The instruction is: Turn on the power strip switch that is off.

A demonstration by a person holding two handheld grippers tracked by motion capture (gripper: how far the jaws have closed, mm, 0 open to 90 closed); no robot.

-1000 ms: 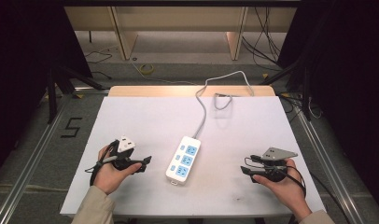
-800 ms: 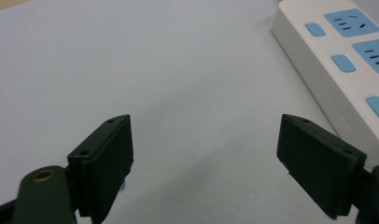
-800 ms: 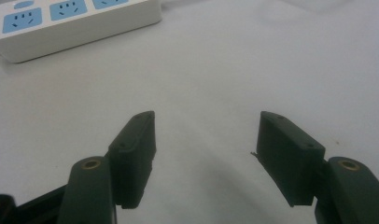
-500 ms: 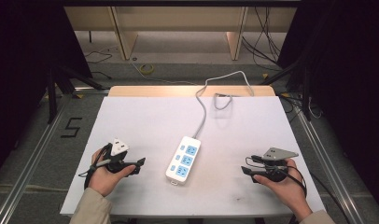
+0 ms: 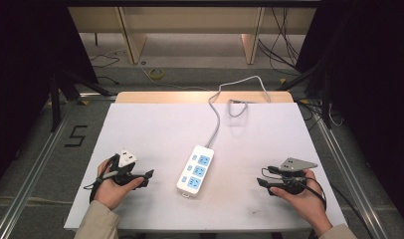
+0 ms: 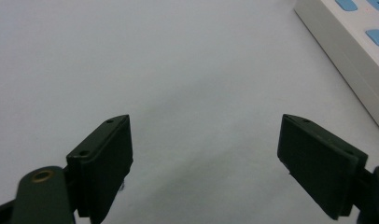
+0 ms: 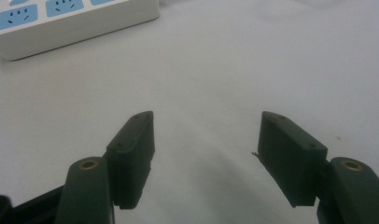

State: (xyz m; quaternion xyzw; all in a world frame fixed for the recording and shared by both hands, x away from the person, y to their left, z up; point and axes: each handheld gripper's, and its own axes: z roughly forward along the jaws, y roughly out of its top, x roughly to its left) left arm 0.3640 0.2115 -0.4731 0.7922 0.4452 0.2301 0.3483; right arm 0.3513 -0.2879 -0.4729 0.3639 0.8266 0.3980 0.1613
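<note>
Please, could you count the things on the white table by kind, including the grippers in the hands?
Power strip: 1
Blue socket panels on it: 3
Grippers: 2, the left gripper and the right gripper, both open with nothing between the jaws
Total: 3 things, the panels being part of the strip

Power strip (image 5: 195, 171): white casing, light-blue socket faces, pale grey cable (image 5: 217, 119). Tabletop (image 5: 155, 129): plain white covering, no pattern, with a light wooden strip along the far edge. Left gripper (image 5: 149, 174): black, white block on top. Right gripper (image 5: 260, 182): black, grey three-cornered plate on top. Sleeves (image 5: 96, 221): beige. Floor (image 5: 31, 144): grey, black "5" marking.
</note>
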